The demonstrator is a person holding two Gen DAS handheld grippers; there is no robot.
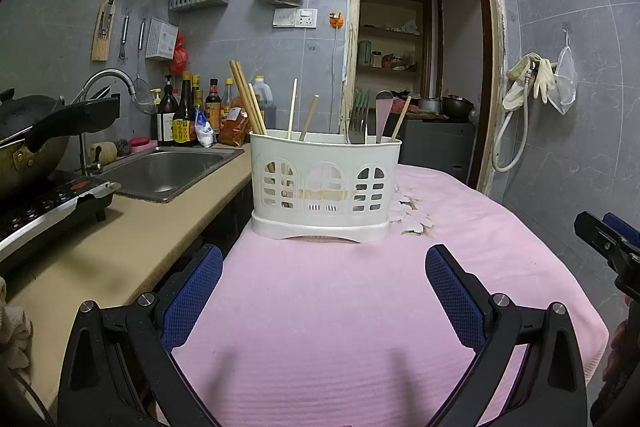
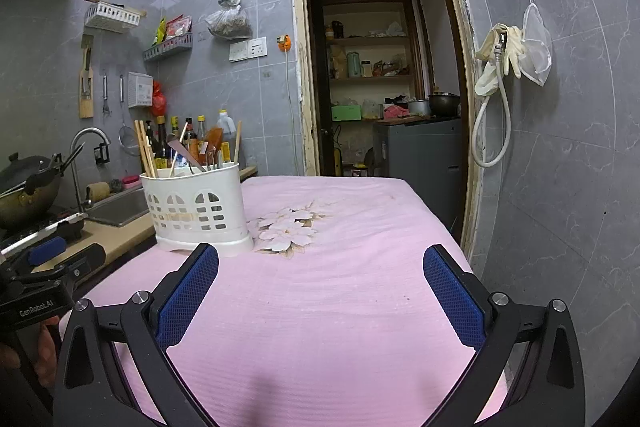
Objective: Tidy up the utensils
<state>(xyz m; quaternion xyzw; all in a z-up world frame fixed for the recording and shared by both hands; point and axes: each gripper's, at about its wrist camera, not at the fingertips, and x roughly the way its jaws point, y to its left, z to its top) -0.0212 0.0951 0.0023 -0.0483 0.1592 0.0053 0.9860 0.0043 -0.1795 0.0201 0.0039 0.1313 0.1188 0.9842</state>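
Note:
A white plastic utensil caddy (image 1: 324, 187) stands upright on the pink tablecloth (image 1: 328, 307), straight ahead of my left gripper (image 1: 324, 259). It holds wooden chopsticks (image 1: 248, 99), a fork (image 1: 358, 119) and a spoon (image 1: 383, 111). My left gripper is open and empty, a short way in front of the caddy. In the right wrist view the caddy (image 2: 196, 207) stands ahead to the left of my right gripper (image 2: 320, 259), which is open and empty over the cloth (image 2: 340, 287). The left gripper's body (image 2: 44, 279) shows at the left edge.
A beige counter (image 1: 132, 227) with a steel sink (image 1: 168, 171), sauce bottles (image 1: 188, 115), a wok (image 1: 32, 135) and an induction cooker (image 1: 44, 207) runs along the left. An open doorway (image 1: 420, 67) lies behind the table. A hose and gloves (image 1: 528, 83) hang on the right wall.

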